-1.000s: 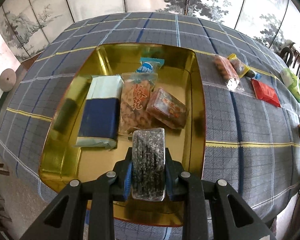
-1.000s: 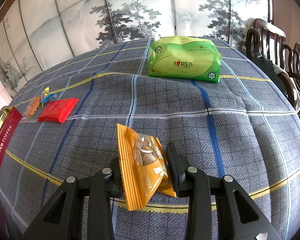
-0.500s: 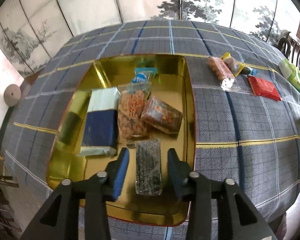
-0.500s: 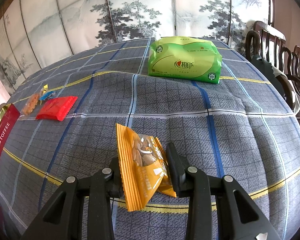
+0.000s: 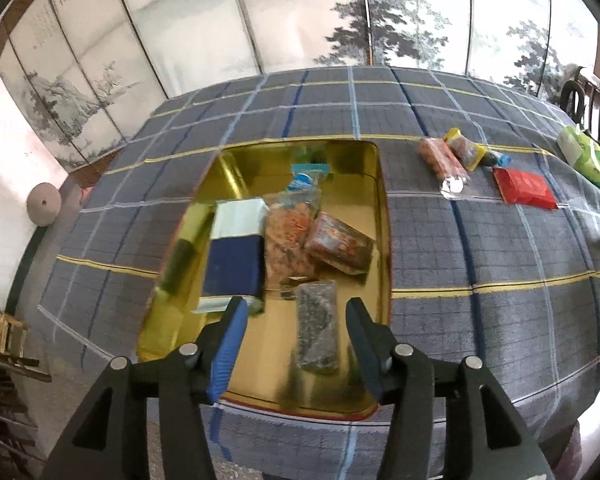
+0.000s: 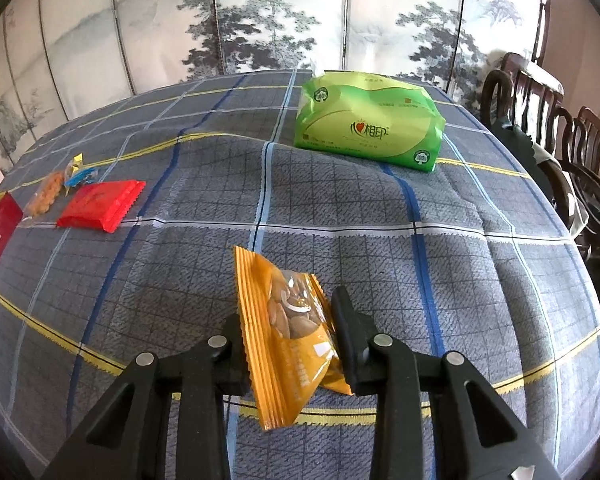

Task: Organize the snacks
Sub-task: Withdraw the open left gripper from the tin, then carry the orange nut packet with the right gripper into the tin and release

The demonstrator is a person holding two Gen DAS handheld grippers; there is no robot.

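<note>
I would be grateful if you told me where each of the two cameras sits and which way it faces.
Left wrist: on the left gripper, tilted down at the gold tin of snacks; its open fingers straddle the dark snack bar.
Right wrist: on the right gripper, looking across the table; its fingers clamp the orange packet.
Shared: the red packet, the green tissue pack, the plaid tablecloth.

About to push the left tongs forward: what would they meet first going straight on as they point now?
Probably the dark snack bar, lying loose in the gold tin between the open left tongs; their jaws have just been opening. Depth is uncertain.
</note>
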